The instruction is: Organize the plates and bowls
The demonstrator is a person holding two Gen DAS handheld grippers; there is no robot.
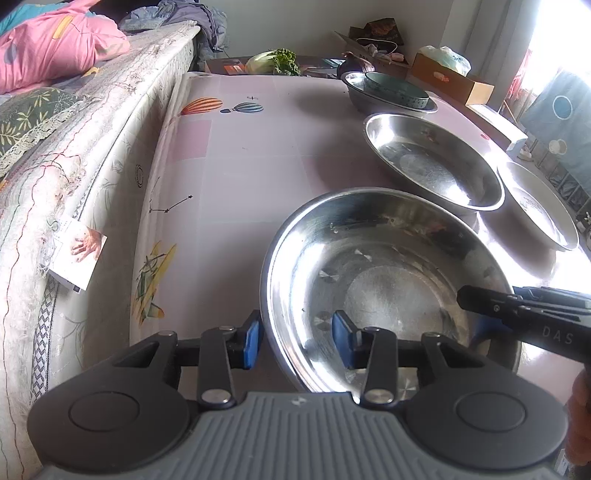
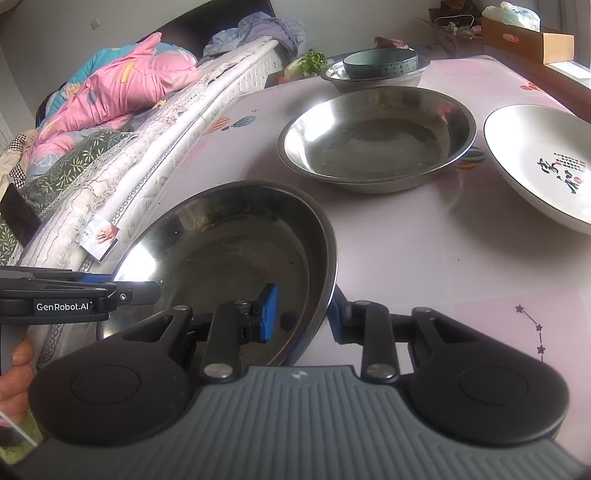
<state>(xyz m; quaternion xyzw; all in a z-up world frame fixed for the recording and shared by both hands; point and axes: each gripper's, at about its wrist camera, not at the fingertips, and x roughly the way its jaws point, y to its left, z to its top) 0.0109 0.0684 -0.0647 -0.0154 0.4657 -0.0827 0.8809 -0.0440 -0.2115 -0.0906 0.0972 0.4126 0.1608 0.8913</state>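
A near steel bowl [image 1: 388, 280] [image 2: 229, 258] sits at the table's front. My left gripper [image 1: 297, 338] straddles its left rim, one blue pad outside and one inside, with a gap to the rim. My right gripper [image 2: 301, 314] straddles its right rim the same way. It also shows in the left wrist view [image 1: 480, 306]. A second steel bowl [image 1: 432, 162] [image 2: 376, 136] lies behind. A white plate with black writing [image 2: 539, 158] [image 1: 535, 203] is at the right. A teal bowl [image 2: 380, 62] [image 1: 395, 88] sits in a far steel bowl [image 2: 336, 74].
The table [image 1: 251, 166] has a pink patterned cloth. A bed with pink bedding [image 2: 122, 81] runs along its left side. Vegetables [image 1: 273, 61] and cardboard boxes [image 2: 528, 35] stand behind the table. A hand [image 2: 14, 376] holds the left gripper.
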